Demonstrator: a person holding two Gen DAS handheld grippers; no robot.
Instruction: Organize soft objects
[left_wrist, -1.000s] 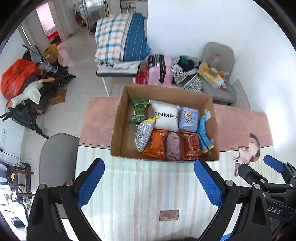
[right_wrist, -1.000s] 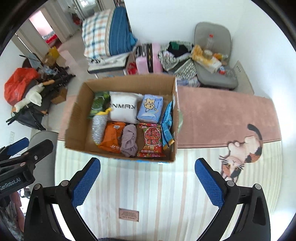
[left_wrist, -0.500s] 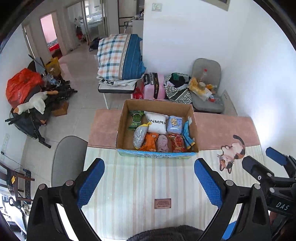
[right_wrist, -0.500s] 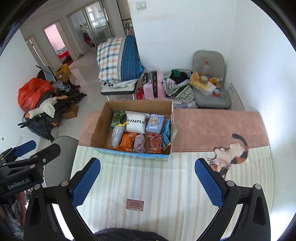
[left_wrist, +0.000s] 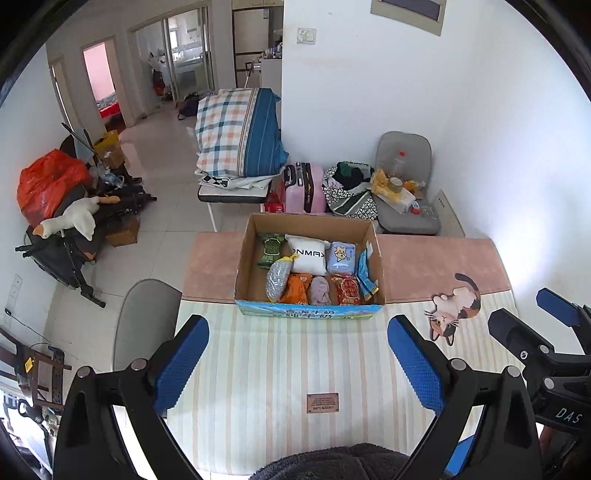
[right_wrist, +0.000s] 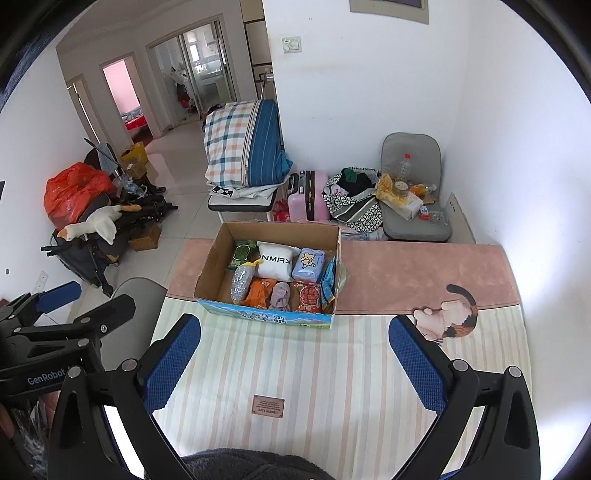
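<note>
Both grippers hang with jaws spread wide and nothing between them: the left gripper (left_wrist: 297, 354) and the right gripper (right_wrist: 293, 356) sit above the near, striped end of the mat (left_wrist: 280, 369), well short of the box (left_wrist: 309, 312). The box stands at the mat's middle, where stripes meet the pink band, packed with soft goods: a white pouch (left_wrist: 309, 254), a light blue pack (left_wrist: 341, 255), an orange bag (left_wrist: 297, 288), a mauve cloth (left_wrist: 320, 291) and a red packet (left_wrist: 347, 290). A dark fuzzy thing (left_wrist: 332, 463) at the bottom edge is cut off and unclear. The blue wrappers against the box's right wall are hard to read. Since the earlier frames both grippers have pulled back and up; the box looks smaller and its near printed face now shows.
</note>
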